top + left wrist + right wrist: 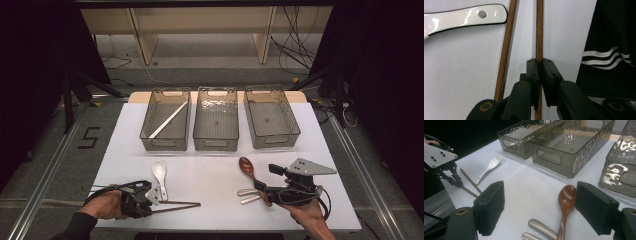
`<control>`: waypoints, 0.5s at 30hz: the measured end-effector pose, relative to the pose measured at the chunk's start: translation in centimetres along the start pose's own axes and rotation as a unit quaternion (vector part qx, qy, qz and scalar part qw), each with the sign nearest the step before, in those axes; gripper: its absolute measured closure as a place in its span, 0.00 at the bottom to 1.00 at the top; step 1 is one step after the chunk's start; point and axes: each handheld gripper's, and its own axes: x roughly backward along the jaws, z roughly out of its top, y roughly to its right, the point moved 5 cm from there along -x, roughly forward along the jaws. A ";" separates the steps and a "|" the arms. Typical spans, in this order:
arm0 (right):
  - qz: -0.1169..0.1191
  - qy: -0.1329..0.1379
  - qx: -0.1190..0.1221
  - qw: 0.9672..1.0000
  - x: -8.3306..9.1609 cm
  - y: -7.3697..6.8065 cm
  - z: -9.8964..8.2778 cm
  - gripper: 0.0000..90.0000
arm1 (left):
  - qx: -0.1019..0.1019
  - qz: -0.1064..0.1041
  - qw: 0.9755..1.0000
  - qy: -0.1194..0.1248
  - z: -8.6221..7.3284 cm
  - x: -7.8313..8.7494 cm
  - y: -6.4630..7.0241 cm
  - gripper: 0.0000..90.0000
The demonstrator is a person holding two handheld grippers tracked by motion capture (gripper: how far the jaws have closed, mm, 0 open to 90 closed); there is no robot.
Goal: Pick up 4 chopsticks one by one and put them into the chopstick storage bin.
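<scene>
White worktop (215,175), three bins at far edge. Left tongs (539,75) closed on one wooden chopstick (539,30), low and flat at near-left, presumably for lifting; other chopstick (505,50) loose beside. Right tongs (539,207) wide open, empty, over brown spoon (565,202).

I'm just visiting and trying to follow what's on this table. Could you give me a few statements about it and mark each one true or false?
1. The left gripper has its fingers closed on one brown chopstick. True.
2. Both chopsticks sit between those fingers. False: the second chopstick lies free beside them.
3. The right gripper is clamped on the brown wooden spoon. False: its fingers stand wide open, with the spoon lying on the table between them.
4. Three grey baskets stand in a row at the far side of the table. True.
5. The white spoon lies inside the middle basket. False: it lies on the table, near the left gripper.
</scene>
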 end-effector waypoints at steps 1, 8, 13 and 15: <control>0.000 -0.001 -0.001 1.000 0.0 0.0 0.0 0.28 | 0.001 0.000 1.000 0.000 0.0 0.0 0.0 0.93; 0.000 0.000 0.000 1.000 0.0 0.0 0.0 0.28 | 0.007 0.003 1.000 0.015 0.2 0.5 0.0 0.93; 0.000 0.001 0.000 1.000 0.0 0.0 0.0 0.28 | 0.013 0.005 0.999 0.033 0.7 1.3 0.2 0.93; 0.000 0.001 0.000 1.000 0.0 0.0 0.0 0.28 | 0.019 0.012 0.999 0.047 1.1 1.7 0.1 0.93</control>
